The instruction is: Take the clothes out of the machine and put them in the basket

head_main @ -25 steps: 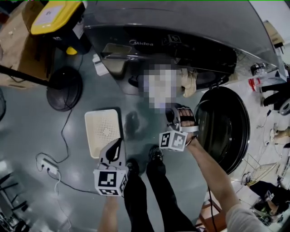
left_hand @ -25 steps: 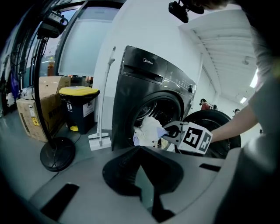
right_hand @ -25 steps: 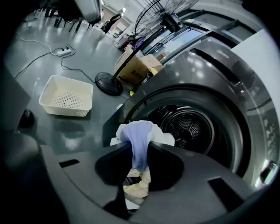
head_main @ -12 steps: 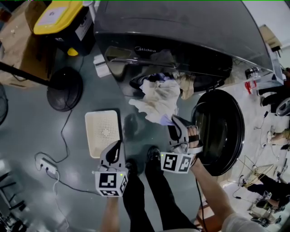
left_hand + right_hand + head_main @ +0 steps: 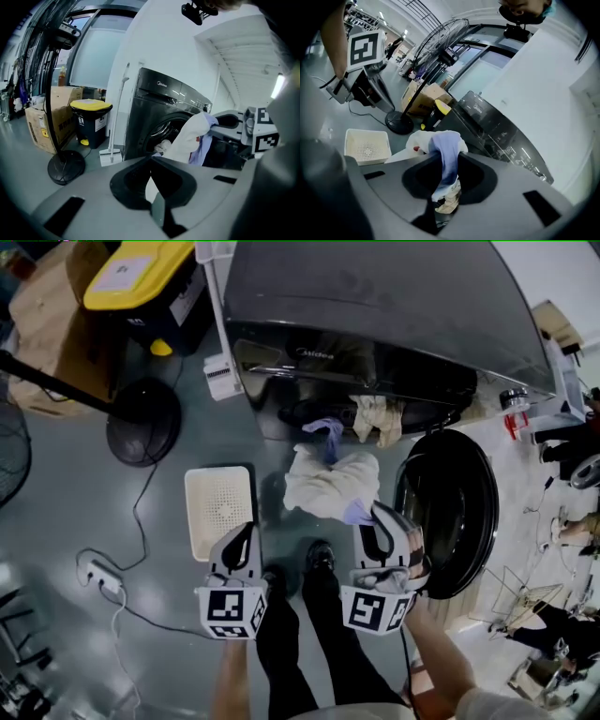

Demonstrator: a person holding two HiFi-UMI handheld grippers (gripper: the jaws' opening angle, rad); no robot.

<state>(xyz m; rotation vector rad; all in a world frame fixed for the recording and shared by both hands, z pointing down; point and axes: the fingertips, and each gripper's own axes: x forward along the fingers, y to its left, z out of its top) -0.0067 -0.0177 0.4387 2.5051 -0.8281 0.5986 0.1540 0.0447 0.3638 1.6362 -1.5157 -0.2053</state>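
Observation:
The dark washing machine (image 5: 375, 296) stands at the top of the head view, its round door (image 5: 450, 512) swung open to the right. A beige garment (image 5: 377, 418) hangs out of the drum opening. My right gripper (image 5: 378, 518) is shut on a white and lavender garment (image 5: 328, 486) that hangs in the air in front of the machine; the lavender cloth (image 5: 446, 159) runs between its jaws. The white basket (image 5: 218, 512) sits on the floor to the left. My left gripper (image 5: 244, 532) hovers by the basket's near edge, shut and holding nothing.
A yellow-lidded bin (image 5: 141, 277), a cardboard box (image 5: 47, 296) and a fan's round base (image 5: 142, 423) stand left of the machine. A white brush (image 5: 220, 376) leans on it. A power strip (image 5: 98, 577) with cables lies at the left. The person's shoes (image 5: 319, 559) are between the grippers.
The right gripper has pulled back and up from the drum, drawing the white and lavender garment out with it. The left gripper has lifted slightly beside the basket.

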